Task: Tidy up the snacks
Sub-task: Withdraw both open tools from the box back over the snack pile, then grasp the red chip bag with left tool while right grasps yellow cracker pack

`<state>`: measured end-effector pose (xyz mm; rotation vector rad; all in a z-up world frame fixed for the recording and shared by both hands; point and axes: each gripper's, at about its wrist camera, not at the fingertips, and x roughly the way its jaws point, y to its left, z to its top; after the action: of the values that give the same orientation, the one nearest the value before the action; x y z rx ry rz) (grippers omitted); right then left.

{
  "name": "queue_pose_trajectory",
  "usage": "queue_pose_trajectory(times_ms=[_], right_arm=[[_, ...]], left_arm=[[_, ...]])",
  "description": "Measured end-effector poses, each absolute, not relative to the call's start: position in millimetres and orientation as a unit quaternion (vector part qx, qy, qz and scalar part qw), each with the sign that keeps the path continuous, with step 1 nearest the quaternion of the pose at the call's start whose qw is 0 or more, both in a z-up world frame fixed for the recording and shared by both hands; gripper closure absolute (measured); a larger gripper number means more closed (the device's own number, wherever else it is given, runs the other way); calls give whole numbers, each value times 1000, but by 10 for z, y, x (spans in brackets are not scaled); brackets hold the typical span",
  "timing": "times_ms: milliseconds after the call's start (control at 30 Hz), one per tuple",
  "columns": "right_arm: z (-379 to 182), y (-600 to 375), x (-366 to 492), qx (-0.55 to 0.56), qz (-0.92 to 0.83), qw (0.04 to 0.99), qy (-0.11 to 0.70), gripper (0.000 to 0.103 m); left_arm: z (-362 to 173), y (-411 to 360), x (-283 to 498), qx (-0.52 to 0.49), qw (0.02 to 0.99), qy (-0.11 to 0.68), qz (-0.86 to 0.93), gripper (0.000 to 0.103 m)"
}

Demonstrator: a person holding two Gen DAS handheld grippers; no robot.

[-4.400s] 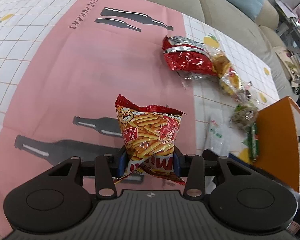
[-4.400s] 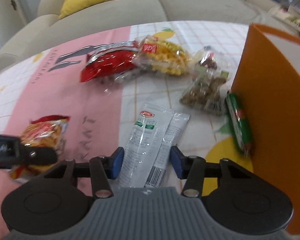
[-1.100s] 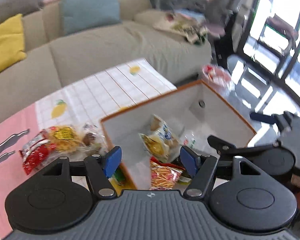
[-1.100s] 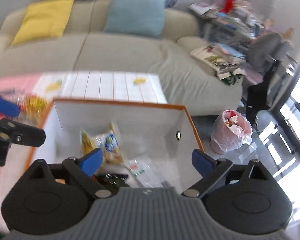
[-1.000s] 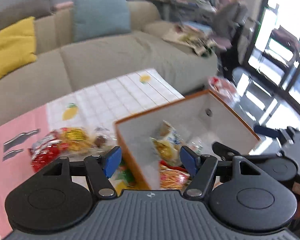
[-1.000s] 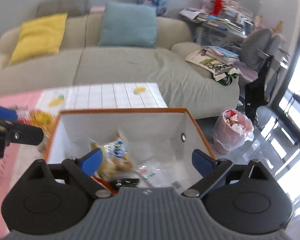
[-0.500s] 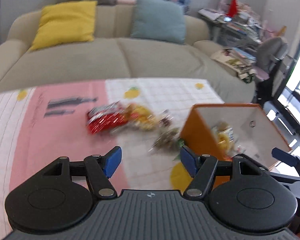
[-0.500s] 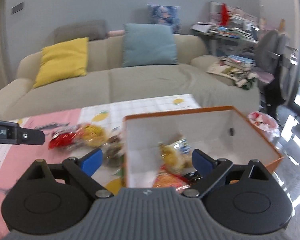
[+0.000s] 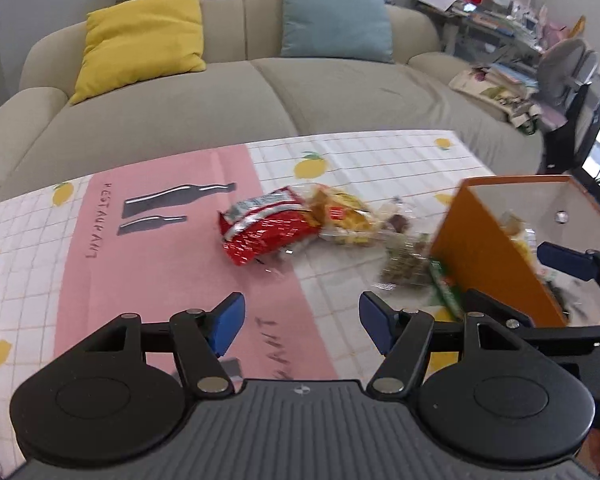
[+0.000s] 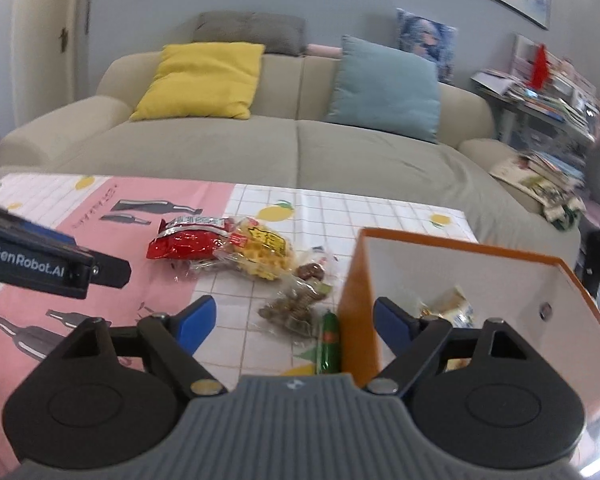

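Note:
My left gripper (image 9: 300, 320) is open and empty above the pink part of the tablecloth. My right gripper (image 10: 294, 322) is open and empty, over the left wall of the orange box (image 10: 350, 284). The box (image 9: 484, 252) holds several snack packs (image 10: 450, 308). On the table lie a red snack bag (image 9: 266, 230) (image 10: 184, 242), a yellow waffle snack bag (image 9: 340, 216) (image 10: 260, 252), a clear bag of brown nuts (image 9: 404, 264) (image 10: 296, 304) and a green sausage stick (image 9: 444, 288) (image 10: 329, 342) against the box.
The table carries a pink and white lemon-print cloth (image 9: 160, 264). A beige sofa (image 9: 220, 100) with a yellow cushion (image 9: 140, 44) and a blue cushion (image 9: 336, 16) stands behind it. Cluttered shelves (image 10: 548, 92) are at the far right.
Both grippers have pulled back and swung left from over the box to the table. The prawn snack bag and the white packets left the grippers and lie in the box.

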<state>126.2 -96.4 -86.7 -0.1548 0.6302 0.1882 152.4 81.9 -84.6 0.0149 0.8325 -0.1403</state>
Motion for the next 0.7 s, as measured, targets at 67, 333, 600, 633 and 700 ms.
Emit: queue_pose_trajectory(times_ms=[67,333,600,633,700], right_arm=[[-939,-879,1391,-89,101,940,312,19],[-1300,-528,1951,-157,122,924,326,20],[-1588,-219,2344,-231,134,908,323,22],[-1605,-189,2381,-238,137,906,321,22],[-1646,-138,2443,-250,141,903,318,22]], left_arm=[[-903,881,1662,2,910,410,-64,26],[-1244,1087,2178,1,897,439,-56,32],[-1470,1264,2530,-49,888,454,-62,41],[-1488,1263,2560,-46,888,454,-64,42],[-1529,1261,2623,-42,887,455,-69,45]])
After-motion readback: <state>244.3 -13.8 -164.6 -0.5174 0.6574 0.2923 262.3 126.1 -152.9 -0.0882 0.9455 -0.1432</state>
